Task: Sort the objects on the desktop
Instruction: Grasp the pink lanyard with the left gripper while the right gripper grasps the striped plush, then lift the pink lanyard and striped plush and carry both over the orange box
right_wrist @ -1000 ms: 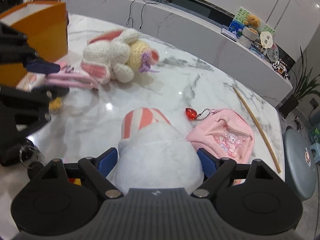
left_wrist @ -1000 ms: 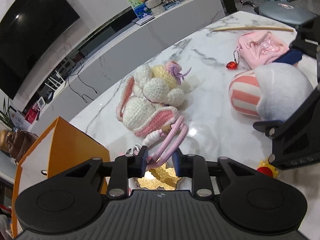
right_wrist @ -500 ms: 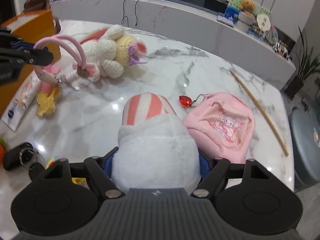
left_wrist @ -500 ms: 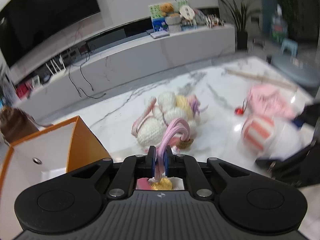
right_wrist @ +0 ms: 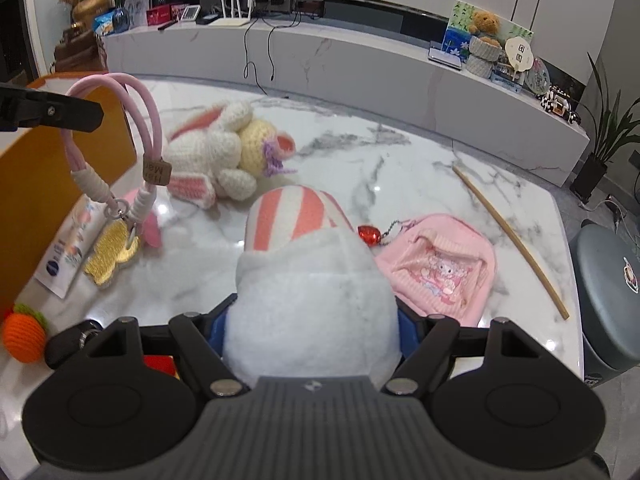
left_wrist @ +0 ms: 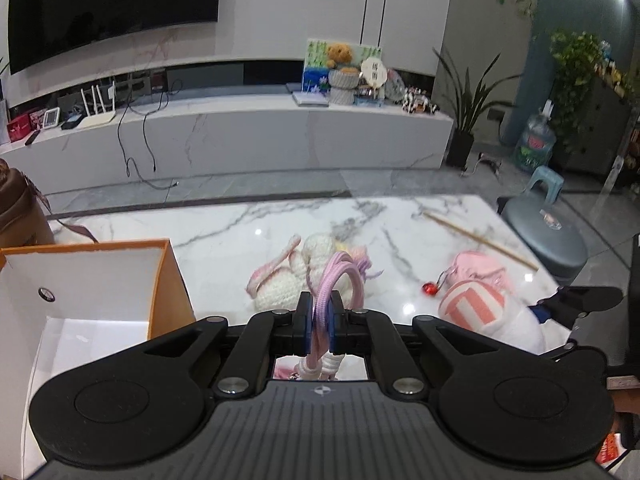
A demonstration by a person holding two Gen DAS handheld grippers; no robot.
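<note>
My left gripper [left_wrist: 319, 312] is shut on a looped pink cord strap [left_wrist: 340, 276], lifted off the marble table [left_wrist: 224, 240]. In the right wrist view the strap [right_wrist: 152, 136] hangs from that gripper [right_wrist: 52, 112], and its gold charm [right_wrist: 112, 250] dangles just over the table. My right gripper [right_wrist: 312, 320] is shut on a white plush toy with a pink-striped end [right_wrist: 296, 216], its pads pressed into the fluffy sides. An open orange box [left_wrist: 172, 280] stands at the left, close beside the left gripper.
A crochet rabbit [right_wrist: 216, 152] lies mid-table. A pink pouch [right_wrist: 440, 264] with a red heart charm [right_wrist: 369, 234] and a wooden stick [right_wrist: 512, 240] lie to the right. A tube [right_wrist: 64, 256], an orange crochet ball [right_wrist: 24, 336] and a black key fob [right_wrist: 68, 344] lie near the box. A grey stool [right_wrist: 612, 280] stands off the right edge.
The left gripper closed on the pink strap, rolled level and rose, lifting strap and charm off the table. The right gripper closed onto the white plush and rose slightly.
</note>
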